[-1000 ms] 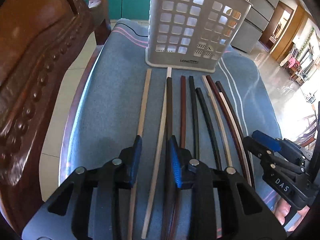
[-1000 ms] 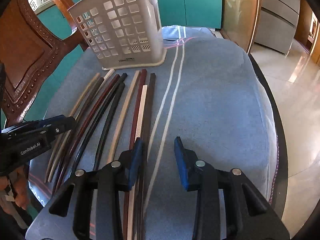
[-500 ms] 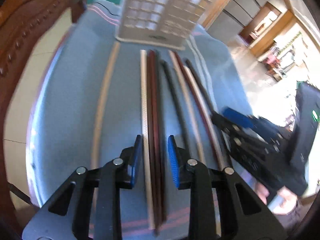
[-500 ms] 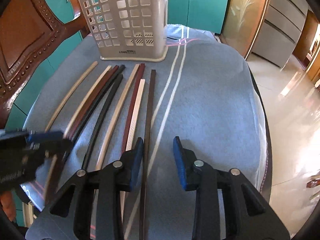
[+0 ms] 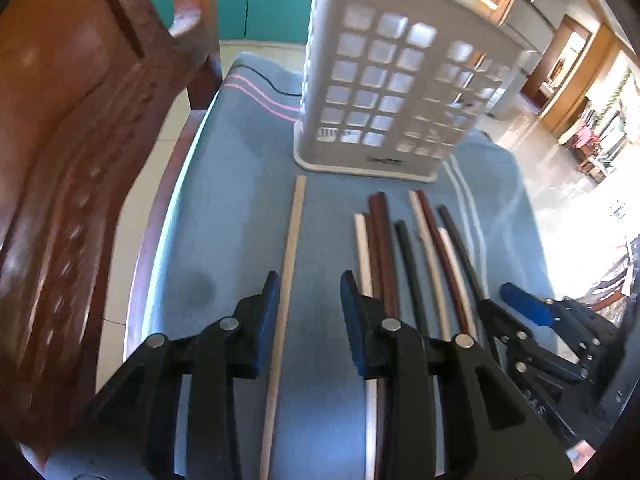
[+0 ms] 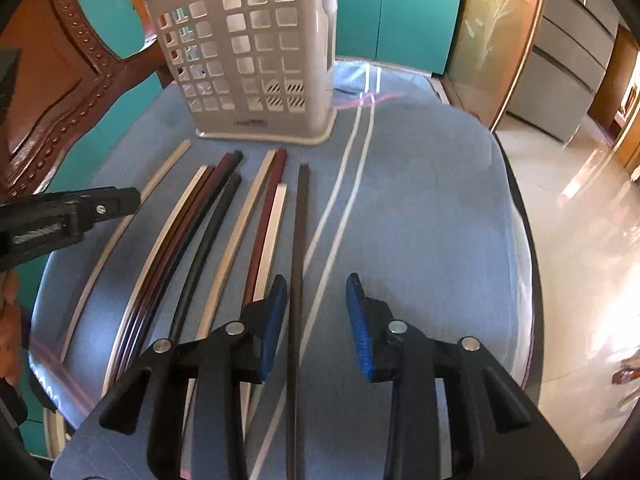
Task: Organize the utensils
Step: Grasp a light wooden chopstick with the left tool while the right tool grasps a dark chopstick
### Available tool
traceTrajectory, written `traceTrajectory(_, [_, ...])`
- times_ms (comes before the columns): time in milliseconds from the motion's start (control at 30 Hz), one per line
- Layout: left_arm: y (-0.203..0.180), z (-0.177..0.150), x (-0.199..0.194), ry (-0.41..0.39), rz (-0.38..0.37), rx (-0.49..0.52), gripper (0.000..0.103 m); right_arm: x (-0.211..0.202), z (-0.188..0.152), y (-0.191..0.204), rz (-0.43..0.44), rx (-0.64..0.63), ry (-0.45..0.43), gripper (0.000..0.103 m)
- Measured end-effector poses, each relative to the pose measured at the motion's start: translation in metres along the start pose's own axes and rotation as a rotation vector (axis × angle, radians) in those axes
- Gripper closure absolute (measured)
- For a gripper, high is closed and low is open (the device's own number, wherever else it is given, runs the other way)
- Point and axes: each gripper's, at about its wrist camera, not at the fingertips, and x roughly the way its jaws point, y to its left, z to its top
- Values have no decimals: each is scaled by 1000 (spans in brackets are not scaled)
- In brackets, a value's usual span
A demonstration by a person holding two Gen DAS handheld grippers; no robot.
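Several chopsticks lie side by side on a blue cloth [image 5: 224,216] in front of a white perforated utensil holder [image 5: 392,92], also in the right wrist view [image 6: 256,60]. A pale chopstick [image 5: 286,280] lies apart on the left, between the jaws of my open left gripper [image 5: 308,300]. A dark brown chopstick [image 6: 298,248] lies apart on the right, between the jaws of my open right gripper [image 6: 318,308]. The other chopsticks [image 5: 404,252] lie bunched between them. Each gripper shows in the other's view: the right one [image 5: 516,312] and the left one [image 6: 80,216].
A carved wooden chair back [image 5: 68,152] stands close on the left of the cloth. The cloth's right edge [image 6: 524,240] drops to a shiny tiled floor [image 6: 580,208]. Teal cabinets [image 6: 400,8] stand behind the holder.
My left gripper has shifted left, from over the bunched chopsticks to over the lone pale one, and its jaws stand wider. My right gripper has moved slightly so the dark chopstick lies between its jaws.
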Motion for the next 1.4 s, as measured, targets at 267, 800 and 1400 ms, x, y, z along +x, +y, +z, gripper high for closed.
traceTrajectory(267, [6, 21, 33, 47, 43, -8, 70, 32, 40, 2, -15, -32, 32, 70])
traceTrajectory(800, [-14, 42, 49, 65, 132, 64, 69, 40, 50, 8, -46, -74, 44, 70])
traceTrajectory(1400, [-19, 16, 37, 55, 119, 26, 96, 25, 40, 9, 35, -31, -29, 96])
